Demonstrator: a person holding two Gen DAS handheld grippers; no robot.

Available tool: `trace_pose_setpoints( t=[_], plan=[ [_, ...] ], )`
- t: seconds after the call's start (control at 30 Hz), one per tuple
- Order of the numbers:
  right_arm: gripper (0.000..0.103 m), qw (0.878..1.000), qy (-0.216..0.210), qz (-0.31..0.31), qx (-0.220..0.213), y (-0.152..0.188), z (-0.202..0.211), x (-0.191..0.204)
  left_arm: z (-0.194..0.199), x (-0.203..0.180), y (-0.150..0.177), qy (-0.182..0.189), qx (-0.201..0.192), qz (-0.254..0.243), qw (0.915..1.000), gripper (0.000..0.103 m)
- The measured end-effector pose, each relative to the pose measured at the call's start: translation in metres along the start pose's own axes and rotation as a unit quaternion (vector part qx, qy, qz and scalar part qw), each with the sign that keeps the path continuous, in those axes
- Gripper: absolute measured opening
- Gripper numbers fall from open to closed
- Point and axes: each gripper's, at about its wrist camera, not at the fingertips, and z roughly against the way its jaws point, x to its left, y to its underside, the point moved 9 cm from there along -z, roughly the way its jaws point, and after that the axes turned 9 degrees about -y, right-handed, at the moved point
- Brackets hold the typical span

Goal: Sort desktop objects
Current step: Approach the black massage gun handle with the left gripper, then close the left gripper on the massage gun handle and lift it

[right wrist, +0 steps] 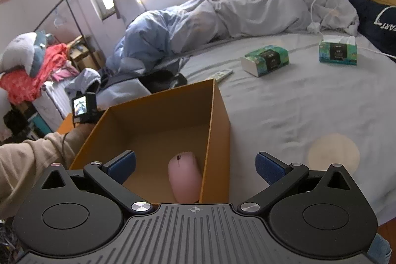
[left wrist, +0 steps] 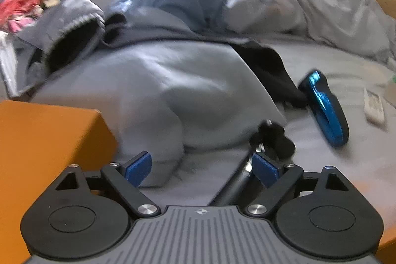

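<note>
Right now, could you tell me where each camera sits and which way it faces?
Left wrist: low over the bed, facing the grey hoodie and blue object; open left gripper shows.
Right wrist: above the orange box, looking at the pink mouse; open right gripper and left forearm show.
Shared: box, remote.

We hold our left gripper (left wrist: 201,168) low and level, its jaws spread wide with nothing between the blue pads (left wrist: 138,168). Our right gripper (right wrist: 195,166) tilts downward, jaws equally wide apart and empty.
</note>
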Motion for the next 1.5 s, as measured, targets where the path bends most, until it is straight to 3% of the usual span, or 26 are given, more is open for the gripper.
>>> trace_pose_setpoints(
  t=[0.17, 0.3, 0.6, 0.77, 0.8, 0.93, 1.3, 1.5],
  plan=[
    [0.103, 1.0, 0.002, -0.001, 0.004, 0.002, -0.001, 0.001, -0.002, -0.014, 0.011, 0.045, 0.018, -0.023, 0.9985, 0.094],
    [0.103, 1.0, 0.003, -0.002, 0.007, 0.004, -0.003, 0.002, -0.006, -0.022, 0.022, 0.063, 0.041, -0.039, 0.9964, 0.084],
    [0.103, 1.0, 0.006, -0.004, 0.015, 0.007, -0.005, 0.004, -0.011, -0.028, 0.022, 0.062, 0.038, -0.053, 0.996, 0.081],
    [0.103, 1.0, 0.008, -0.005, 0.019, 0.009, -0.007, 0.005, -0.011, -0.029, 0.021, 0.063, 0.031, -0.05, 0.9963, 0.064],
    [0.103, 1.0, 0.008, -0.005, 0.019, 0.01, -0.007, 0.005, -0.011, -0.029, 0.02, 0.061, 0.03, -0.049, 0.9965, 0.057],
    [0.103, 1.0, 0.01, -0.006, 0.022, 0.011, -0.008, 0.006, -0.012, -0.028, 0.02, 0.058, 0.027, -0.048, 0.9968, 0.055],
    [0.103, 1.0, 0.007, 0.005, 0.022, 0.012, -0.005, -0.002, -0.005, -0.023, 0.022, 0.047, 0.018, -0.051, 0.9975, 0.035],
    [0.103, 1.0, 0.009, 0.018, 0.019, 0.01, -0.003, 0.001, 0.003, -0.019, 0.024, 0.046, 0.017, -0.038, 0.9981, 0.034]
  ],
)
